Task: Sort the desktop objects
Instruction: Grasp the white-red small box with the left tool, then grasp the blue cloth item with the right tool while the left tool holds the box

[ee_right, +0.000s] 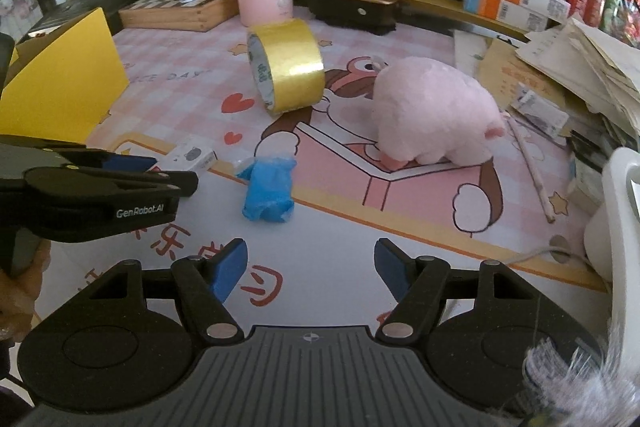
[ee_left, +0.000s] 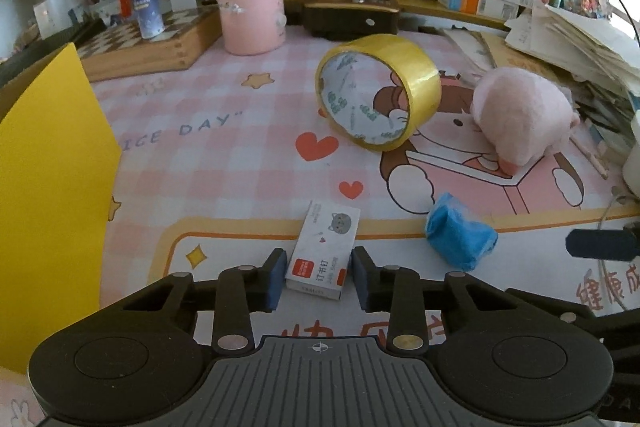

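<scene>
Staples box [ee_left: 323,251] sits right between our left gripper [ee_left: 319,273] pads, near end in the gap, cat-printed far end poking out past the tips onto the pink checked desk mat [ee_left: 224,163]. Both blue pads look pretty much flush against its long sides, so we'd call that a grip on the box, though it's flat on the mat. Our right gripper [ee_right: 310,269] hovers over the mat's white part with its jaws spread and nothing in them. Just ahead of it lies a crumpled blue cloth [ee_right: 269,191]; further back we've got the yellow tape roll [ee_right: 285,66] standing on edge and a pink plush toy [ee_right: 434,115] beside it. Yellow box [ee_left: 48,195] is off to the left.
</scene>
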